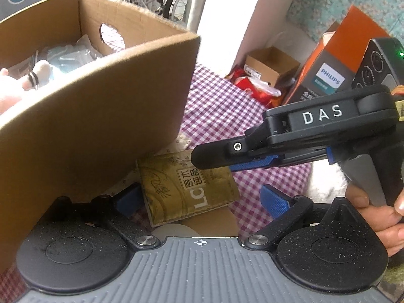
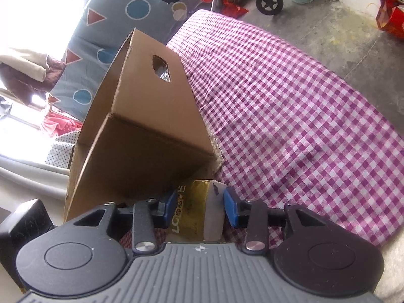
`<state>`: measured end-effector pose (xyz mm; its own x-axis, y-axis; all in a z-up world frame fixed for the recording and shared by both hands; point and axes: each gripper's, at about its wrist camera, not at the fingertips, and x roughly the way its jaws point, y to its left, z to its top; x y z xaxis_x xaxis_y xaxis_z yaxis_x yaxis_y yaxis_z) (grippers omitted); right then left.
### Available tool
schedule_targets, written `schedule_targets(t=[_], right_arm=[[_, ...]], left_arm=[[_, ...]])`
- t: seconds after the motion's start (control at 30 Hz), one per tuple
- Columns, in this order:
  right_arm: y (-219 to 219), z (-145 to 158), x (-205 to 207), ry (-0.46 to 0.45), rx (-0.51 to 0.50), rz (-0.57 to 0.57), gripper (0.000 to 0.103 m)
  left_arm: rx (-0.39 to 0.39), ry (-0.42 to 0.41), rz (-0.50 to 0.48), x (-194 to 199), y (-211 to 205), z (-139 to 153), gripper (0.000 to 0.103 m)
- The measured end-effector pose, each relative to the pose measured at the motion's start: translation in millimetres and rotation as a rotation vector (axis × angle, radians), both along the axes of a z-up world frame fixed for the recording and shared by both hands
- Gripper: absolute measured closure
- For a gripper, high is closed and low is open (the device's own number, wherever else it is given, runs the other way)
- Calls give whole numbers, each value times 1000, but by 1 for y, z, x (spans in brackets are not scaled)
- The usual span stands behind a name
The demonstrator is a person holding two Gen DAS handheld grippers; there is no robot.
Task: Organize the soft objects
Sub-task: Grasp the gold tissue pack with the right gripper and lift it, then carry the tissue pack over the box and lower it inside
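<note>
Gold tissue pack (image 1: 188, 189): soft packet with a printed gold wrapper and a white end, lying on the purple gingham cloth (image 2: 290, 116) of the bench, just beside the near lower corner of the cardboard box (image 1: 88, 131).

Right claw (image 2: 199, 208): blue pads (image 2: 230, 208) partly closed, one on each side of the pack. The left pad seems to touch the wrapper; the right pad sits at the white end, and firm contact there cannot be confirmed. Not yet a sure hold.

Left claw (image 1: 202, 200): jaws standing wide open, empty, hanging low over the same pack beside the box wall.

Cardboard box: open top, oval hand hole in the end wall; already holds a pale plush toy (image 1: 15, 83) and clear plastic-wrapped items.

Other items: orange Philips carton (image 1: 325, 68) and a small open carton (image 1: 272, 64) on the floor beyond.

Risks, as judged:
- Pack is squashy; a shallow pinch near its end could let it slip or sag out on the lift.
- Box wall is very close; a rising pack or claw could catch the corner and shove the box.
- Both claws crowd one spot; they could knock together.
</note>
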<state>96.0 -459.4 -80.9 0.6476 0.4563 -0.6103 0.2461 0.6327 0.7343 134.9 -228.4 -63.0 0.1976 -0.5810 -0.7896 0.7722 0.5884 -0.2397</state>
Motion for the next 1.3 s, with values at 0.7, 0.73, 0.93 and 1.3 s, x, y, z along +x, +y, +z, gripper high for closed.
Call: schedule_targets(t=[0.7, 0.73, 0.93, 1.3], right_arm=[[26, 121, -37, -256, -116, -4, 61], [30, 130, -32, -276, -129, 12, 61], [57, 171, 16, -371, -212, 137, 60], [81, 129, 142, -51, -225, 389, 61]], left_arm=[[-206, -343, 43, -53, 30, 113, 4], [-215, -361, 55, -52, 33, 118, 4], [-256, -441, 166, -28, 52, 145, 4], [-224, -45, 318, 68, 69, 95, 4]])
